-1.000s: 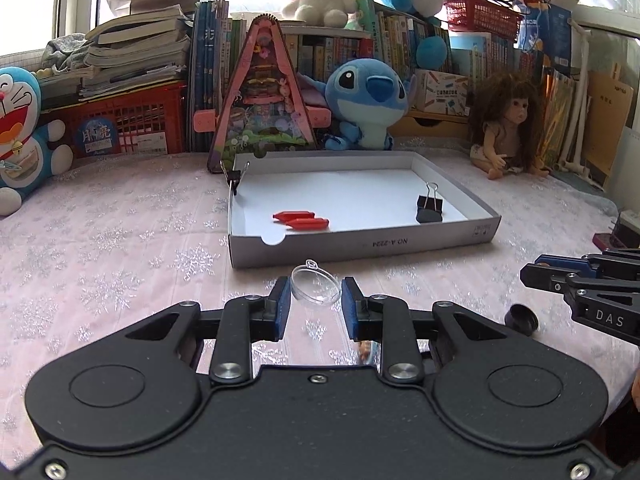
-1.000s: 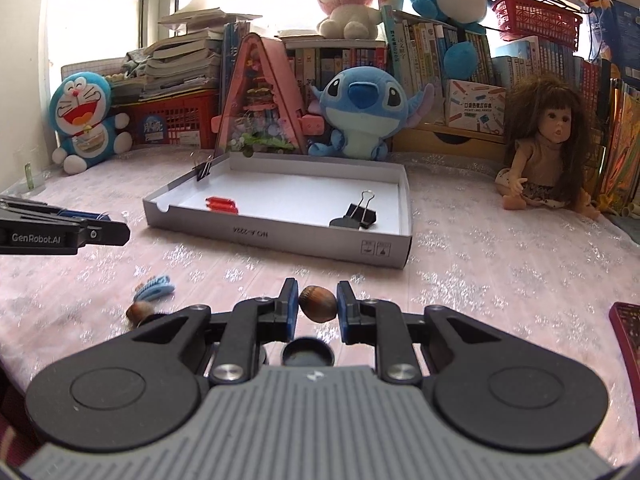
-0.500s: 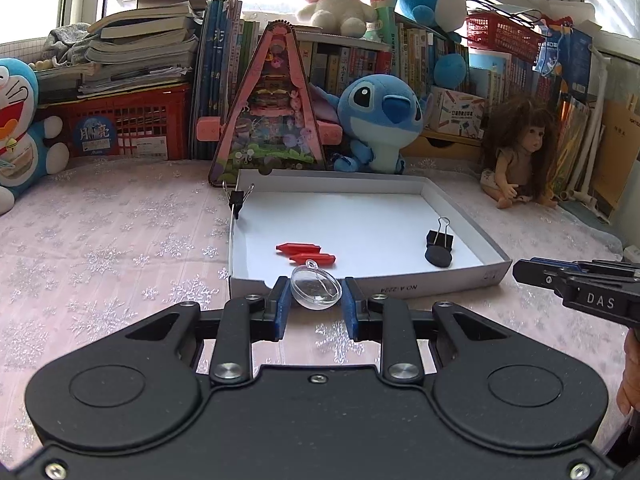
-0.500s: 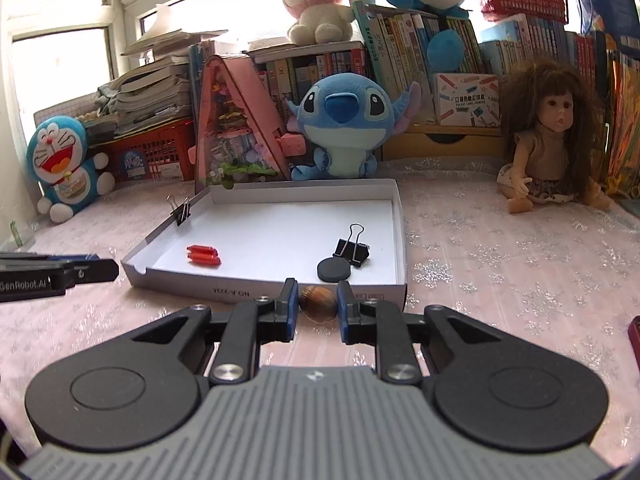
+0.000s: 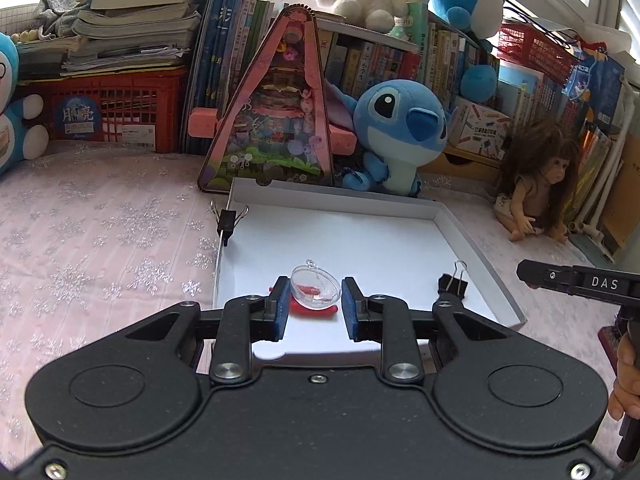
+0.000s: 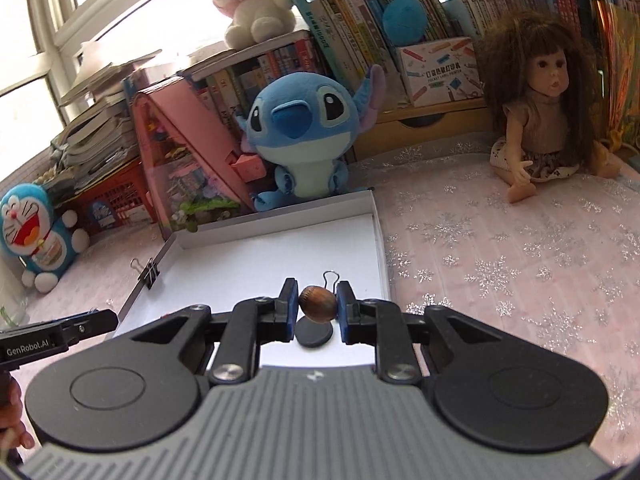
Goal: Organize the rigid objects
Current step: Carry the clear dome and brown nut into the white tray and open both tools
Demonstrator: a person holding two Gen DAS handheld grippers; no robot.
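Mid-delivery: left gripper (image 5: 314, 300) clamped on clear half-shell (image 5: 316, 289), right gripper (image 6: 317, 307) clamped on brown nut (image 6: 317, 304), both poised over white tray (image 5: 460, 226) just below; next, probably lowering and releasing.

- Bright daylight from the blown-out windows (image 6: 132, 20) behind the shelves; their panes glare white.
- The shallow white cardboard tray (image 5: 476, 240) reflects strongly, with soft shadows beneath its contents.
- Fisheye bending curves the edges; the corners darken; focus is sharp throughout.
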